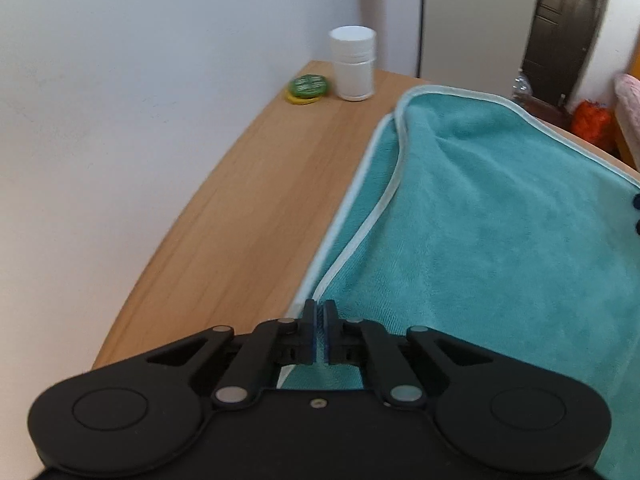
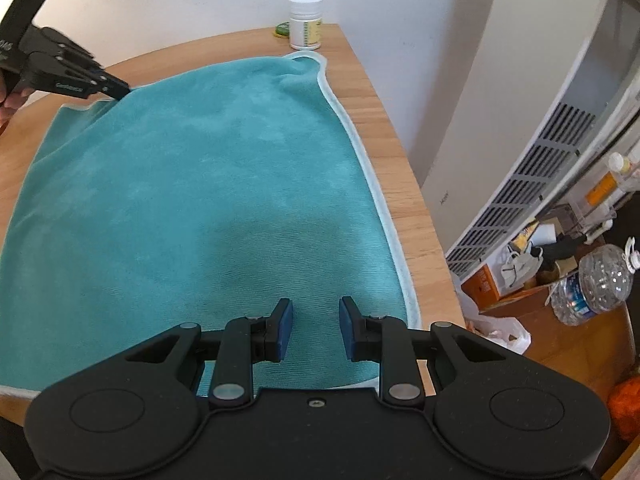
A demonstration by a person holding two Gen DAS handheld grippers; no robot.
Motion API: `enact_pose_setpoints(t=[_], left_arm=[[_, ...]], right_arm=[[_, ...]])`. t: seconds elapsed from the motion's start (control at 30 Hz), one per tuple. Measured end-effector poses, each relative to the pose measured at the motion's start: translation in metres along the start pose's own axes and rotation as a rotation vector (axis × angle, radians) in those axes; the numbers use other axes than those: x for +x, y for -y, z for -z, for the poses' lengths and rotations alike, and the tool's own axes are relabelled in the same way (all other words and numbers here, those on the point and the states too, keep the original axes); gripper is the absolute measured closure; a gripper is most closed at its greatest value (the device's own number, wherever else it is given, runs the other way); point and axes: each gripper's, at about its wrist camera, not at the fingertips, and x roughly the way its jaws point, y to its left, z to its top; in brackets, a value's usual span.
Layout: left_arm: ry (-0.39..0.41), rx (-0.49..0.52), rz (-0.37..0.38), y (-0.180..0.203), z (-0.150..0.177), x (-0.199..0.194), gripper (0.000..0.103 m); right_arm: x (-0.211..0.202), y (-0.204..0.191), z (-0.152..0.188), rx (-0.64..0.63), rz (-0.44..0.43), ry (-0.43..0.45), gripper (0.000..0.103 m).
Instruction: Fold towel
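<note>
I see a bare tabletop (image 1: 224,216) strip left of the towel (image 1: 500,220), open for passage. White bottle (image 1: 353,63) and green disc (image 1: 308,85) block the far corner, wall close behind.

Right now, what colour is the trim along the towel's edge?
Pale, whitish trim on the teal towel; clearest in the right wrist view.

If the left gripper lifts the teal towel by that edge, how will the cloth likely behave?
Likely floppy: the towel already ripples and bunches near the left gripper, so it should drape rather than hold shape. Its plush pile probably grips the pads instead of slipping. It looks light, yet may drag across the wooden table.
</note>
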Motion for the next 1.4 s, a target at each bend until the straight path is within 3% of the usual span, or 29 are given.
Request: enact_pose_setpoints(t=[0.17, 0.27, 0.33, 0.4, 0.43, 0.67, 0.8, 1.0, 1.07, 1.17, 1.27, 1.4], left_arm=[[0.006, -0.015, -0.034, -0.005, 0.006, -0.010, 0.101], [-0.015, 0.005, -0.074, -0.004, 0.010, -0.006, 0.100], [-0.035, -0.026, -0.076, -0.006, 0.010, -0.002, 0.094], [-0.031, -0.075, -0.071, -0.011, 0.008, -0.003, 0.066], [-0.021, -0.073, -0.078, -0.011, 0.008, -0.005, 0.064], [0.007, -0.094, -0.098, -0.011, 0.006, -0.016, 0.063], [-0.038, -0.044, -0.152, -0.007, 0.012, -0.004, 0.064], [-0.035, -0.109, -0.160, -0.013, 0.006, -0.001, 0.063], [-0.046, -0.117, -0.175, -0.014, 0.004, -0.002, 0.063], [-0.040, -0.166, -0.164, -0.015, 0.001, -0.013, 0.063], [-0.036, -0.202, -0.147, -0.017, 0.007, -0.028, 0.061], [-0.058, -0.164, -0.128, -0.020, 0.019, -0.029, 0.056]], right_arm=[[-0.006, 0.005, -0.003, 0.007, 0.048, 0.031, 0.074], [-0.009, 0.017, -0.008, 0.033, 0.086, 0.043, 0.067], [-0.010, 0.024, -0.011, 0.049, 0.081, 0.048, 0.066], [-0.011, 0.025, -0.012, 0.052, 0.066, 0.043, 0.065], [-0.010, 0.022, -0.011, 0.046, 0.054, 0.034, 0.065], [-0.002, 0.001, 0.002, 0.011, 0.018, -0.004, 0.065], [-0.003, 0.001, 0.010, 0.025, 0.036, -0.032, 0.066], [-0.009, -0.011, 0.012, -0.028, 0.076, -0.082, 0.068], [-0.012, -0.009, 0.010, -0.029, 0.062, -0.071, 0.069], [-0.022, -0.001, 0.004, -0.033, 0.078, 0.015, 0.065], [-0.021, 0.024, -0.004, 0.071, 0.034, 0.029, 0.064], [-0.008, 0.043, 0.000, 0.165, 0.017, 0.002, 0.064]])
